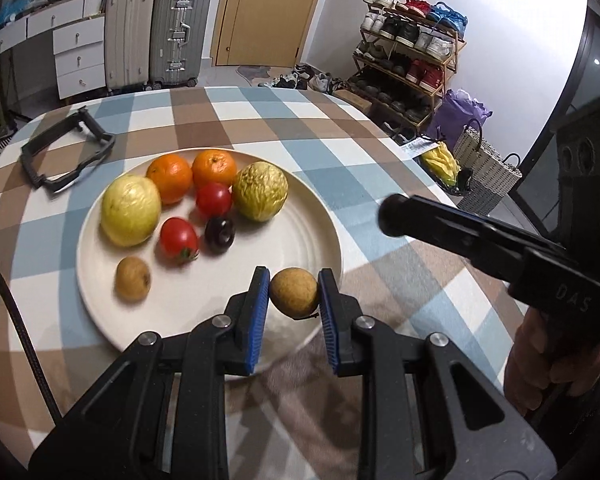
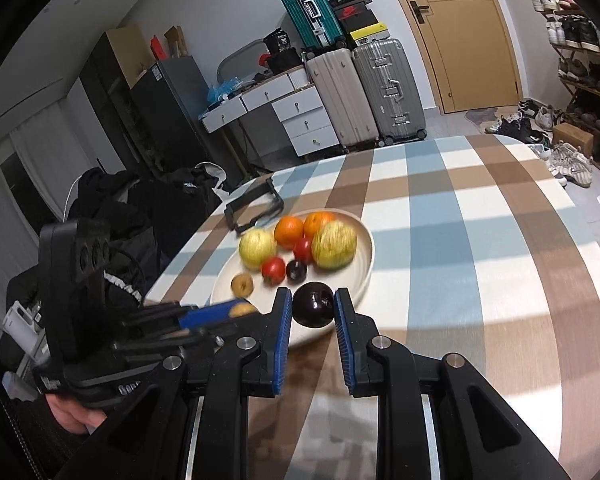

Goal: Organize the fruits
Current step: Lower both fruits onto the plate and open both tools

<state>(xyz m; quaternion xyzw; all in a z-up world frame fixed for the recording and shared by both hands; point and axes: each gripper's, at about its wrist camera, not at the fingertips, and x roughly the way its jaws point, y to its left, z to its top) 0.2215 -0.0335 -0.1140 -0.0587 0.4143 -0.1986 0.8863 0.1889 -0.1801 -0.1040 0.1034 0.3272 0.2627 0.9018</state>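
A cream plate (image 1: 300,216) (image 2: 364,256) on the checked tablecloth holds two oranges (image 1: 170,178), two yellow-green fruits (image 1: 130,216), two tomatoes (image 1: 178,238), a dark plum (image 1: 219,232) and a small brown fruit (image 1: 133,279). My left gripper (image 1: 294,294) is shut on another small brown fruit (image 1: 294,292) over the plate's near rim. My right gripper (image 2: 313,307) is shut on a dark plum (image 2: 313,305) above the plate's near edge. The right gripper's body shows at the right of the left wrist view.
A black frame-like holder (image 1: 66,148) (image 2: 254,208) lies on the table behind the plate. The table edge curves at the back and right. Suitcases, drawers, a shoe rack and a basket stand on the floor beyond.
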